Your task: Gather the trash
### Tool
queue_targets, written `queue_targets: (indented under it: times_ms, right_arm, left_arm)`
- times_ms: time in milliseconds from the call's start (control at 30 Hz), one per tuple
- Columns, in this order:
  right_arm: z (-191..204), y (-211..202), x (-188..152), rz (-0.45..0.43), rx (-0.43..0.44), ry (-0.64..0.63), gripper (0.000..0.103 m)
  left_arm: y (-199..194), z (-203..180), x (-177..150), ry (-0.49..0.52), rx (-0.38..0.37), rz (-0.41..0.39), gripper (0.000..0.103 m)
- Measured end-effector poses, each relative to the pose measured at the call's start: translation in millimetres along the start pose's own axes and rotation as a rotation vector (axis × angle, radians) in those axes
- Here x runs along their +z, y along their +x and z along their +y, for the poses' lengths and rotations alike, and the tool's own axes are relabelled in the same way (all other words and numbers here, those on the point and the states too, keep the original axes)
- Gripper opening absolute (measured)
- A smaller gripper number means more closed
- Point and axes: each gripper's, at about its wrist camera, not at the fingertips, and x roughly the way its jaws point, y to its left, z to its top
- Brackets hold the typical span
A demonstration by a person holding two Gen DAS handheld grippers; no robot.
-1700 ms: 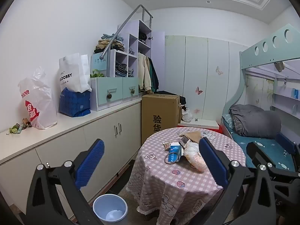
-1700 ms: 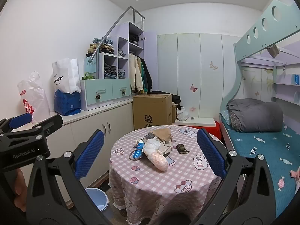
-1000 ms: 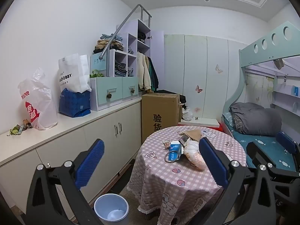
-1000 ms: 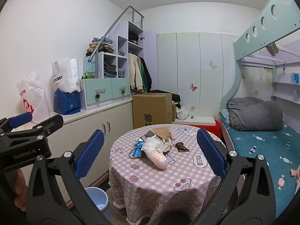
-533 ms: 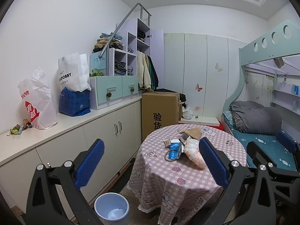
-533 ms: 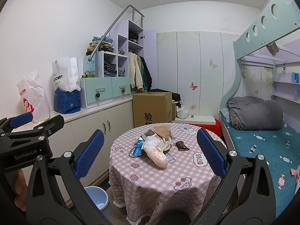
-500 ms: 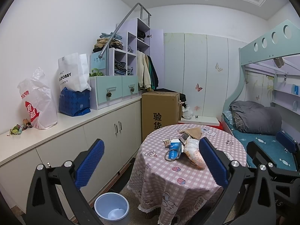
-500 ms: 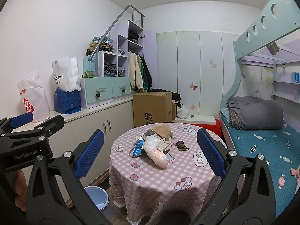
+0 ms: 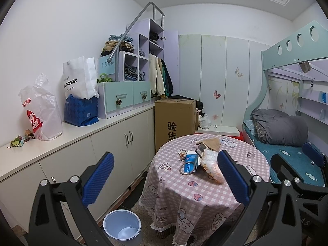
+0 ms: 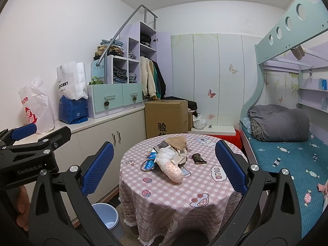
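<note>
A pile of trash [image 10: 168, 156] lies on a round table with a pink checked cloth [image 10: 180, 188]: a white and pink plastic bag [image 10: 171, 167], a blue carton [image 9: 191, 161], a brown paper piece [image 9: 211, 143] and a dark wrapper [image 10: 197, 157]. A pale blue bin [image 9: 122, 225] stands on the floor left of the table, and also shows in the right wrist view [image 10: 105, 215]. My left gripper [image 9: 164, 176] is open and empty, well short of the table. My right gripper [image 10: 163, 168] is open and empty, also short of the table.
A long white cabinet counter [image 9: 67, 135] runs along the left wall with bags [image 9: 41, 110] and drawers on it. A cardboard box [image 9: 174, 121] stands behind the table. A bunk bed [image 10: 287, 143] fills the right side.
Both views have drifted slightly; the table sits a little farther off than before. Both grippers stay open and empty.
</note>
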Motion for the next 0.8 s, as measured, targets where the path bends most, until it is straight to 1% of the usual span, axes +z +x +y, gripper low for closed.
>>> queue_targets:
  times_ms: [133,800]
  right_arm:
    - [3,4,-6,0.001,0.001,-0.001,0.097]
    - [5,8,-10,0.005,0.003,-0.004,0.097]
  left_arm:
    - [0,0,0,0.000,0.000,0.001,0.099]
    - [2,-3,-3,0.000,0.003,0.007,0.099]
